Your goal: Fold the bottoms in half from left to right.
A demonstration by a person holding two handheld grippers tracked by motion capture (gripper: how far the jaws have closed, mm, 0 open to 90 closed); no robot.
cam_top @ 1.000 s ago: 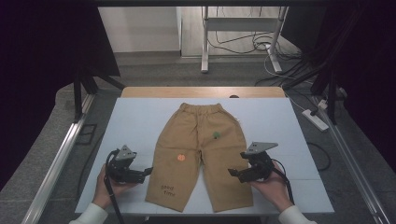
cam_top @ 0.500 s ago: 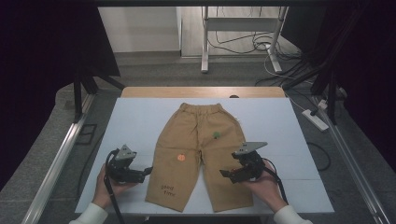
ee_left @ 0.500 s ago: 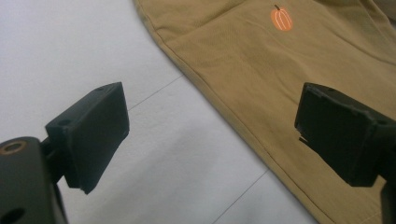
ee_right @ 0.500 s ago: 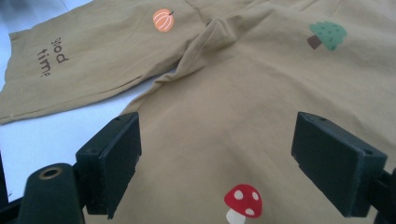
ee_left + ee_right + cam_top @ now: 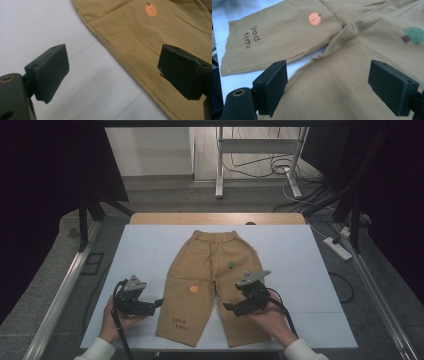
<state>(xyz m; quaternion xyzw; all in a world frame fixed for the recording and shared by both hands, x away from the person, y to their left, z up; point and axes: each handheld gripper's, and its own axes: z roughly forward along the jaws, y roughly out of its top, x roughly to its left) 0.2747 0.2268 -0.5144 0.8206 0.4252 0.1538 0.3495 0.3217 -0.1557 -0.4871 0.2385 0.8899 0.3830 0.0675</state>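
Note:
Tan children's shorts (image 5: 210,280) lie flat on the white table (image 5: 300,270), waistband at the far end. They bear an orange pumpkin (image 5: 193,289), a green tree (image 5: 232,264) and the words "good time" (image 5: 252,36). My left gripper (image 5: 156,304) rests open on the table just left of the left leg's outer seam (image 5: 120,57); its jaws frame that edge and the white table. My right gripper (image 5: 229,307) stands open over the right leg (image 5: 342,82), pointing toward the crotch, nothing between its jaws.
A wooden strip (image 5: 215,218) runs along the table's far edge. Metal rails (image 5: 60,295) flank both sides, and a power strip (image 5: 339,248) with cables lies on the floor to the right. Bare white surface surrounds the shorts.
My right gripper has moved left from the right leg's outer edge to above that leg. The left gripper has barely moved.

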